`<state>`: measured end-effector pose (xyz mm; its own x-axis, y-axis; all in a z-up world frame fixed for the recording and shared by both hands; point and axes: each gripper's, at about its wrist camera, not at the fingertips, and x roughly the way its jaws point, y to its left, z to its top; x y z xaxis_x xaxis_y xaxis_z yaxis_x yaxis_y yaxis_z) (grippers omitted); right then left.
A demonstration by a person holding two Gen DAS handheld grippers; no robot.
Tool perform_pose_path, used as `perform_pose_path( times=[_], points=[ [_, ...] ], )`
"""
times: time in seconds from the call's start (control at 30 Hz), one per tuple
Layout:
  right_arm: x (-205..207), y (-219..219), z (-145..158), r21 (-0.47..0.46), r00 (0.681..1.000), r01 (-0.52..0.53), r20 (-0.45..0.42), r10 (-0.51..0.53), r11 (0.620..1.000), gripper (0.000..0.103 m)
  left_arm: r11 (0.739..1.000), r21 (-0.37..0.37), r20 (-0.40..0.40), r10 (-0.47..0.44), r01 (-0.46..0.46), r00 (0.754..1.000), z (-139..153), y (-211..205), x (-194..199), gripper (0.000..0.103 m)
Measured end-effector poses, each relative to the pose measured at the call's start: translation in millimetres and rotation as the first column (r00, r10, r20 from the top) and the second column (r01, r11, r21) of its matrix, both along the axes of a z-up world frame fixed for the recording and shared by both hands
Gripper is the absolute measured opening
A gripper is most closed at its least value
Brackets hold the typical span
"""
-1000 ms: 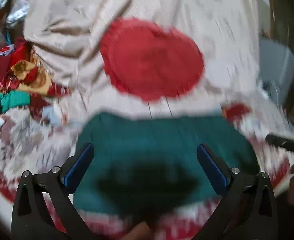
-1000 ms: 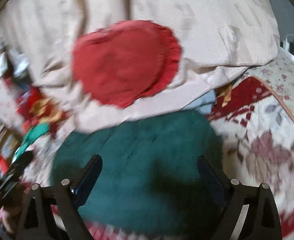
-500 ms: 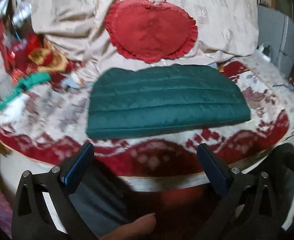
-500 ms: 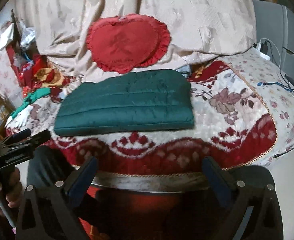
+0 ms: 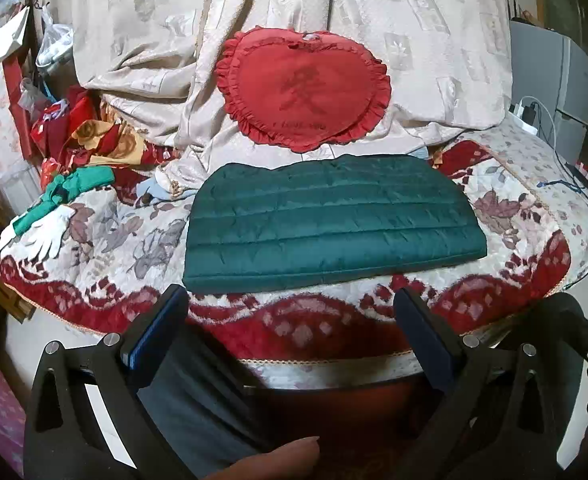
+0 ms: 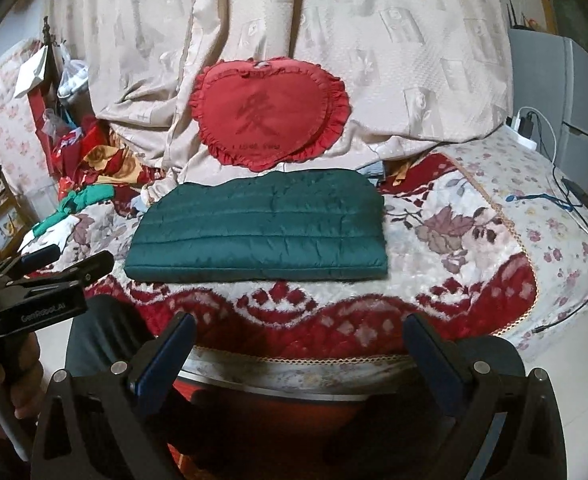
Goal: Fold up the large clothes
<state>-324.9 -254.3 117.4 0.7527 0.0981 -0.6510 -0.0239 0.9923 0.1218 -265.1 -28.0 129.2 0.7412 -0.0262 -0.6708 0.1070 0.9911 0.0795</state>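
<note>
Both my grippers — left gripper (image 5: 289, 320) and right gripper (image 6: 300, 344) — hang wide open and empty, just short of the folded green jacket (image 5: 330, 222) on the bed (image 5: 514, 216).

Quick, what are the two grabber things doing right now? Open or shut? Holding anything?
Left gripper: open, holding nothing, short of the folded green jacket.
Right gripper: open, holding nothing, also back from the jacket.
</note>
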Motion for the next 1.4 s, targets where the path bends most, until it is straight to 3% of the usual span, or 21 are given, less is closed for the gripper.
perform_pose_path(
  times=[1.4],
  points=[
    [15.4, 17.2, 3.3, -0.068, 0.999, -0.030, -0.016, 0.029, 0.997, 0.103, 1.000, -0.026, -0.039, 0.013, -0.015, 0.999, -10.9, 0.8, 9.3, 0.103]
  ],
)
